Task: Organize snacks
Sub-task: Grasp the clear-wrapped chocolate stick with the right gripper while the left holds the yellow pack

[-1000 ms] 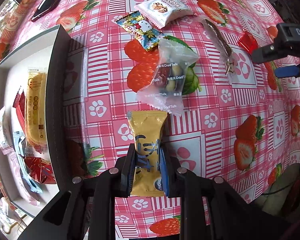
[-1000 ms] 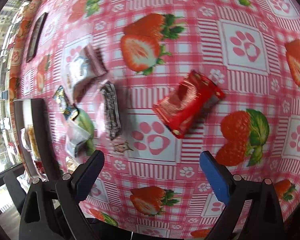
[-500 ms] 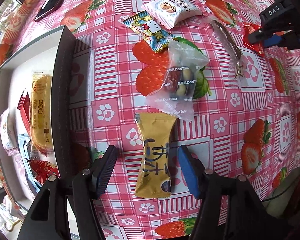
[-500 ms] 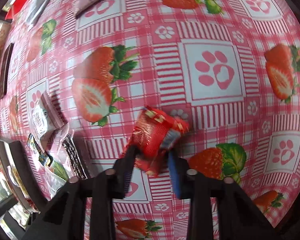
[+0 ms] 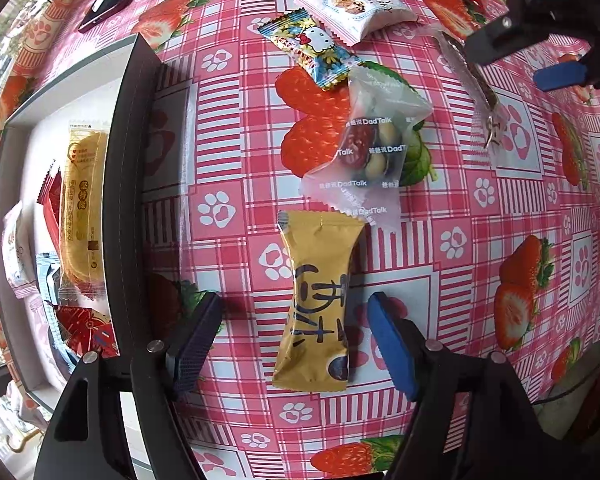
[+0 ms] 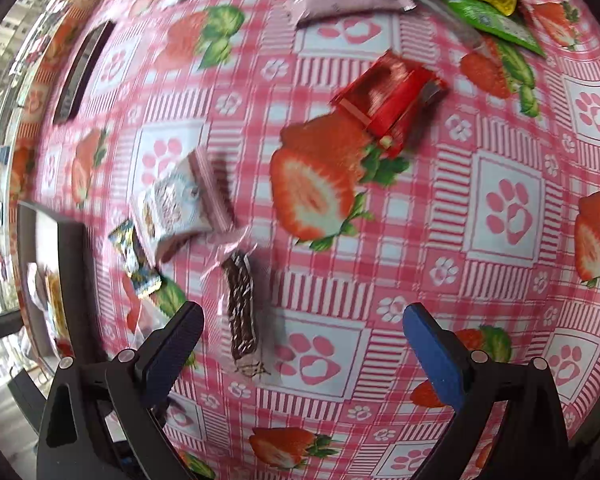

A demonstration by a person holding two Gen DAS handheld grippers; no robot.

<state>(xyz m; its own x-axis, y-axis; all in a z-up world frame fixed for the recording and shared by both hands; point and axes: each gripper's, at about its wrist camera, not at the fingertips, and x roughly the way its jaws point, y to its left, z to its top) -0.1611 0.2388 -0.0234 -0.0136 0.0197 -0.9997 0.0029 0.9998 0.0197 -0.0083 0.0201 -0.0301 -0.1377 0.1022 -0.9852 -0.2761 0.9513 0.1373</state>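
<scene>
A tray [image 5: 128,168] at left holds several packets. Right of it, five snacks lie on the strawberry cloth [image 5: 440,264]; the yellow pack [image 5: 318,300] lies between the left gripper's [image 5: 296,338] wide-spread jaws, untouched. The right gripper [image 6: 304,350] also gapes, empty, with a red pack [image 6: 388,100] well beyond.

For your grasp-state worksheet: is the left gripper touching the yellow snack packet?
Apart. In the left wrist view, the left gripper stands open, tablecloth visible between each finger and the yellow snack packet.
</scene>
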